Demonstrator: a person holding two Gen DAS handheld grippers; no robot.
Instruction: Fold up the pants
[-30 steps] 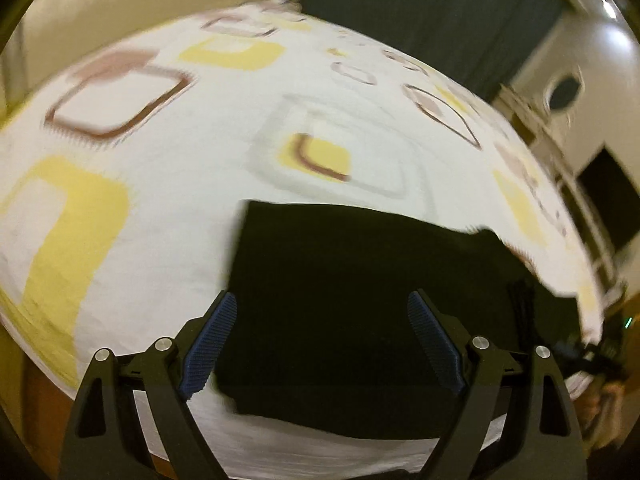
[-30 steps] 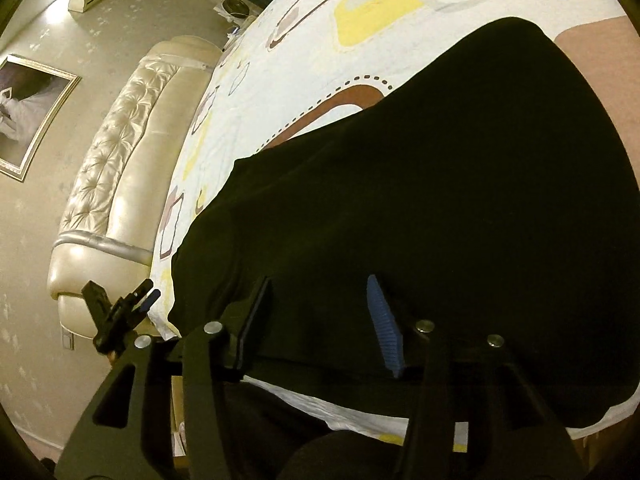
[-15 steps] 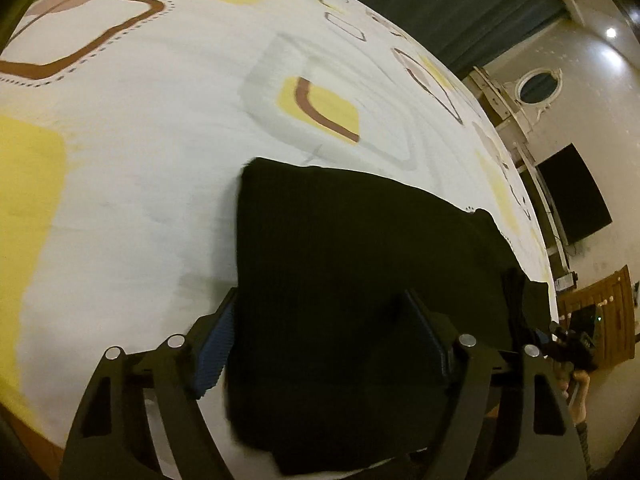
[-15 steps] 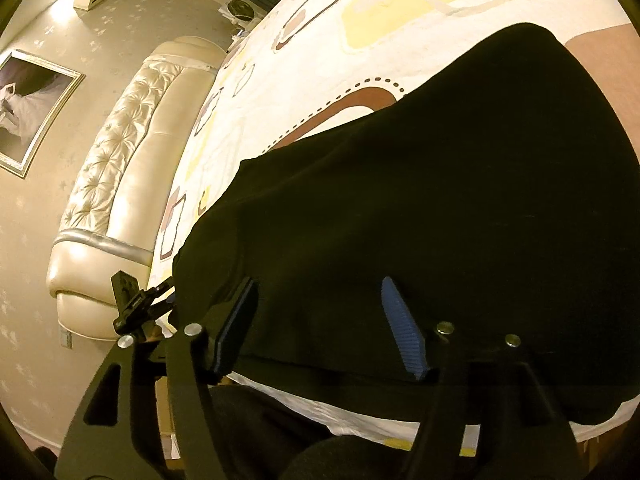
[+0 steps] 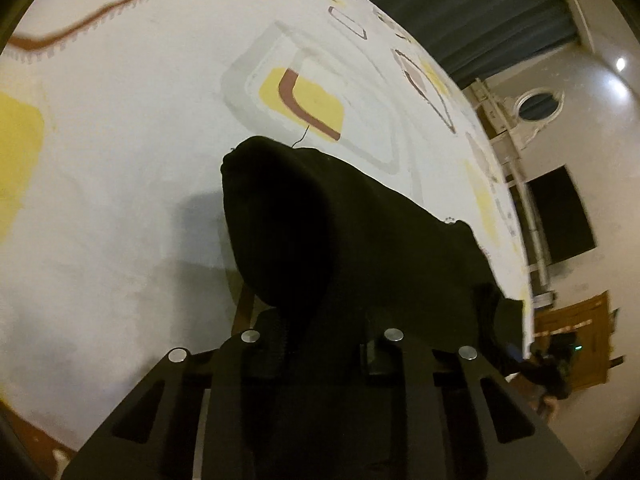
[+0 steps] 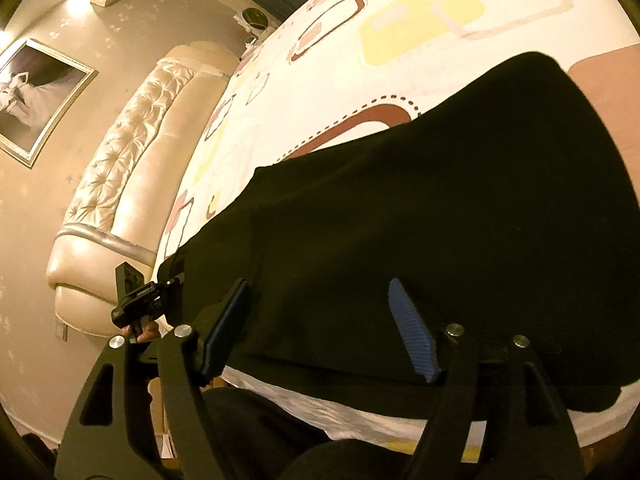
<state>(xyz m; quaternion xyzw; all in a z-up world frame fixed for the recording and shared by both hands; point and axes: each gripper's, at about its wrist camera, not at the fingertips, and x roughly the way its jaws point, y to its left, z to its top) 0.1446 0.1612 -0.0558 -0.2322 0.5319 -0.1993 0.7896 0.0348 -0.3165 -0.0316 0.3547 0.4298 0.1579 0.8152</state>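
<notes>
Patterned bedding covers the bed (image 5: 120,168), white with yellow and brown rounded squares, and beyond it we see a dark curtain (image 5: 472,12) and a padded cream headboard (image 6: 132,184) under a framed picture (image 6: 36,92). Black pants (image 6: 440,232) lie along the near edge of the bed. Our left hand-held gripper (image 5: 320,344) is clamped on one end of the pants, its jaws drawn together with cloth bunched between them; that end rises off the sheet in a dark hump that casts a shadow to its left. Our right hand-held gripper (image 6: 320,332) hangs over the other end with its jaws wide apart, blue pads (image 6: 412,332) showing, cloth beneath them; whether they touch it we cannot tell.
</notes>
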